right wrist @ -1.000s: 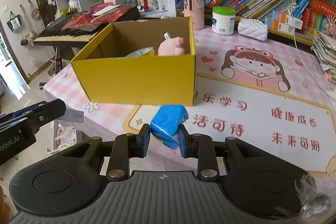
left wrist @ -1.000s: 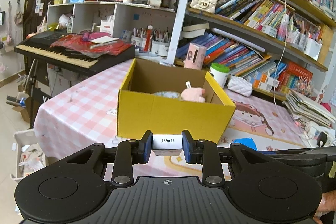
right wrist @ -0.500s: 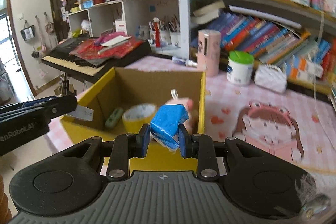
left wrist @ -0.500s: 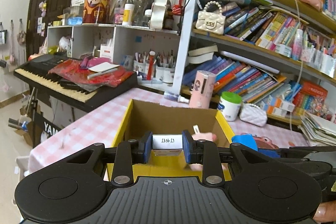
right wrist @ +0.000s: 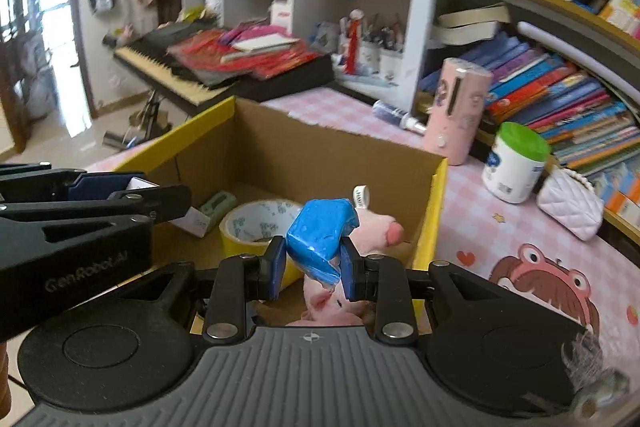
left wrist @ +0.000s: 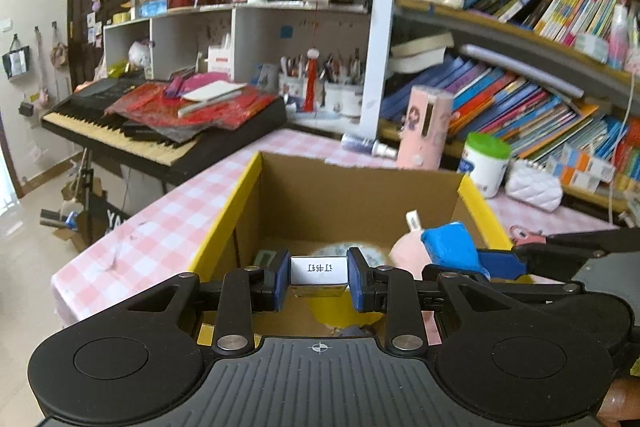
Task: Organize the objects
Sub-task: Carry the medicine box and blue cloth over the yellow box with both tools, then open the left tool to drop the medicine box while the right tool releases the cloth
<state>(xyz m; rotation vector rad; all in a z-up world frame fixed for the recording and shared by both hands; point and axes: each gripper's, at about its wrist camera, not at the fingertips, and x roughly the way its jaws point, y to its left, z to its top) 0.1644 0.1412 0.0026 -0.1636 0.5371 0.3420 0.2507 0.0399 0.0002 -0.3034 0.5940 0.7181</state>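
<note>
**Left wrist view: two loaded hand-held grippers over one yellow box**

One tabletop (left wrist: 160, 227) with a pink checked cloth carries one open yellow cardboard box (left wrist: 224, 227), the landmark here. Inside the box lie one pink plush toy (right wrist: 372, 227), one roll of yellow tape (right wrist: 256, 223) and one small green item (right wrist: 216, 203) too blurred to name. Beyond the box stand one pink cylinder (left wrist: 426, 127) and one green-lidded jar (left wrist: 486, 165), with one white quilted pouch (left wrist: 534, 183) beside the jar.

Above the box's near edge, the left hand-held gripper (left wrist: 319, 277) is clamped narrow on one small white labelled box (left wrist: 319, 269). To its right, also over the box, the right hand-held gripper (right wrist: 312, 263) pinches one blue wrapped block (right wrist: 320, 235).

The plush toy's lower body is hidden behind the blue block.
</note>
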